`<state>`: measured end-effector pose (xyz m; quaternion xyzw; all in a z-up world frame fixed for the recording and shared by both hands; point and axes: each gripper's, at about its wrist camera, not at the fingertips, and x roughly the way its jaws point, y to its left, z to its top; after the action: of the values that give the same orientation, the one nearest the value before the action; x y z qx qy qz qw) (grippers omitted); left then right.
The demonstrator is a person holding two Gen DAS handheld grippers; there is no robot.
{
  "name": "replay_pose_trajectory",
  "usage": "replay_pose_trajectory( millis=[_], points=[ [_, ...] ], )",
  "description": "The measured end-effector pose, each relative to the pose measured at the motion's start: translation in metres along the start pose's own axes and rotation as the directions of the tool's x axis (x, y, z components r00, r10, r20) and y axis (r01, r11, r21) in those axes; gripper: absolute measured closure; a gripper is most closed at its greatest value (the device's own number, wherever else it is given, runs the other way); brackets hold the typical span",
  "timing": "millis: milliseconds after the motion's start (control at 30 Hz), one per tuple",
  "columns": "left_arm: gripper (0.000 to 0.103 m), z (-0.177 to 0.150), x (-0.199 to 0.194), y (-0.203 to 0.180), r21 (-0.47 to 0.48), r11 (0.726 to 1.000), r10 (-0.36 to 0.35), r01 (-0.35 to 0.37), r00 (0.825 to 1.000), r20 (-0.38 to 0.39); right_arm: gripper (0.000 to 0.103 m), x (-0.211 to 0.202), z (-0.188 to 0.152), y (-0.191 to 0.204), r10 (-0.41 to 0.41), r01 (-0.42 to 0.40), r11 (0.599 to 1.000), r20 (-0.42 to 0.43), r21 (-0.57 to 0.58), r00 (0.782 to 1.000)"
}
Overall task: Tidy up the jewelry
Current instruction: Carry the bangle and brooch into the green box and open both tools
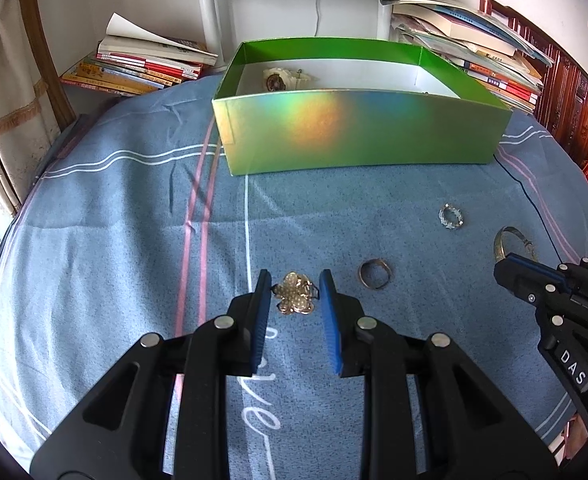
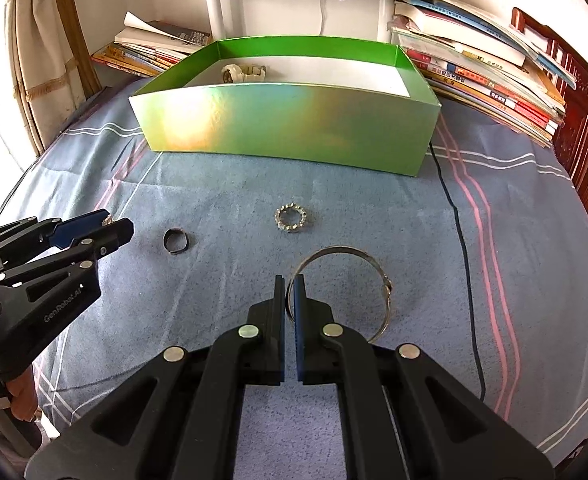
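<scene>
left gripper (image 1: 295, 294) pinched the flower brooch (image 1: 295, 293) on the cloth, ready to lift | right gripper (image 2: 290, 292) clamped the bangle's (image 2: 345, 292) rim | box (image 2: 286, 128) stood open beyond, awaiting both

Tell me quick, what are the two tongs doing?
Left tongs: closed on the flower brooch, pads at its sides.
Right tongs: shut on the thin bangle.

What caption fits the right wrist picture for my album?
Right gripper pinches a silver bangle on the blue cloth before the green box.
</scene>
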<state>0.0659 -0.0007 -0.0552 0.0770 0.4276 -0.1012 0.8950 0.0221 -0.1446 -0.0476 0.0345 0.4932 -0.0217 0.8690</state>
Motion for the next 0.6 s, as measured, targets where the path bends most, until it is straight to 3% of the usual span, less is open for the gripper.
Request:
replay_pose_trajectory(
  millis=[233,333,433,500,600],
  points=[
    [0.078,0.034,-0.016,0.014,-0.002,1.000,-0.022,0.022,0.999,0.050,0.099,-0.030,0.047,-0.003,0.011,-0.008,1.000,0.111,-0.029,0.994],
    [0.078,0.067,-0.034,0.021,0.012,0.999,-0.051,0.050,0.993,0.103,0.099,-0.043,0.081,-0.006,0.028,-0.021,0.999,0.178,-0.038,0.984],
    [0.078,0.104,-0.046,0.021,0.032,0.999,-0.024,0.018,0.984,0.178,0.099,-0.044,0.114,-0.008,0.018,-0.008,0.999,0.228,-0.044,0.973],
    [0.078,0.127,-0.042,0.021,0.036,0.999,-0.017,0.011,0.981,0.191,0.099,-0.031,0.137,-0.012,0.028,-0.021,0.999,0.221,-0.034,0.975],
    [0.078,0.160,-0.014,0.018,0.033,0.999,-0.036,0.031,0.988,0.152,0.099,0.001,0.162,-0.021,0.034,-0.033,0.999,0.168,-0.008,0.985]
  ],
)
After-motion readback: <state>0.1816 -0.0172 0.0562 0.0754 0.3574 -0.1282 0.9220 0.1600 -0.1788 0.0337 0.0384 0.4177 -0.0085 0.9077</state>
